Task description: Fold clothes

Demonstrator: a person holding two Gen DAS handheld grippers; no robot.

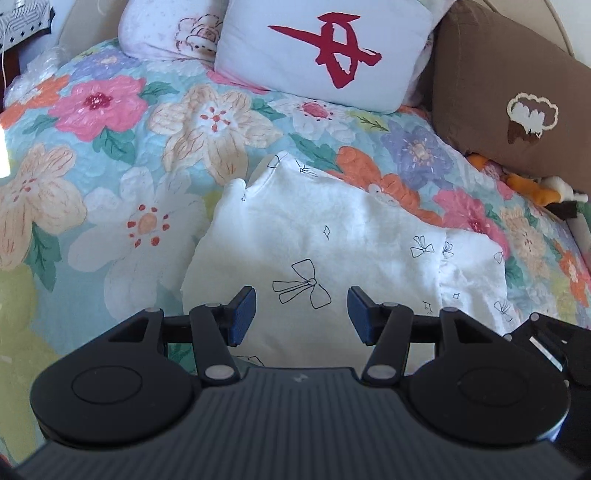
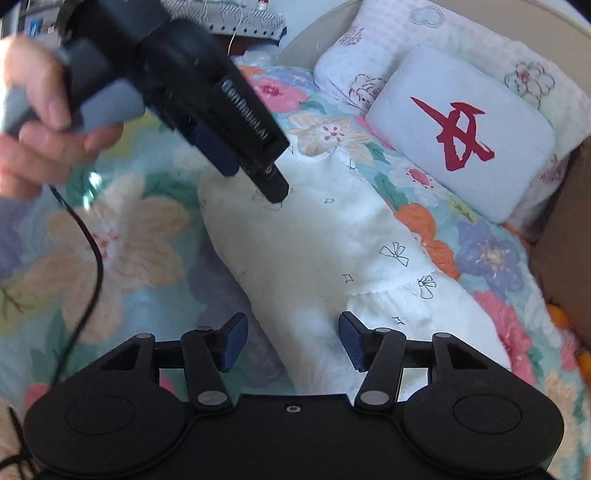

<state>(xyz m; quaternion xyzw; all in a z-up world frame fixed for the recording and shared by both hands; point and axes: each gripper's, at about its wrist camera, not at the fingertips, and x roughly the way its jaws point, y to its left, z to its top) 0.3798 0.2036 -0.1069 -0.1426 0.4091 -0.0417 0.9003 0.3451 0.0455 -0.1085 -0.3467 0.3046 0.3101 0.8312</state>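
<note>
- A white garment printed with small black bows (image 1: 332,251) lies on a bed, spread over a quilt patterned with large flowers (image 1: 110,177) in pink, orange, cream, purple and white on a pale blue ground.
- In the left wrist view the garment fills the near centre, its neckline at the far end and a gathered seam running across its right part.
- The left gripper (image 1: 301,312) hangs over the near part of the garment, its blue-padded fingers spread wide with nothing between them; a large bow print shows in the gap.
- The right gripper (image 2: 291,341) is over the near end of the garment, fingers likewise wide apart and holding nothing.
- In the right wrist view the left gripper appears again, upper left, as a black body angled down toward the far end of the garment; whether it touches the cloth cannot be told.
- The person's left hand (image 2: 33,122) grips its grey handle, and a black cable (image 2: 92,251) trails down from it over the quilt.
- At the far end of the bed sit a white cushion with a red brush-stroke character (image 1: 325,51), a pale floral pillow (image 1: 166,29) to its left, and a brown cushion with a cotton-boll design (image 1: 517,103) to its right.
</note>
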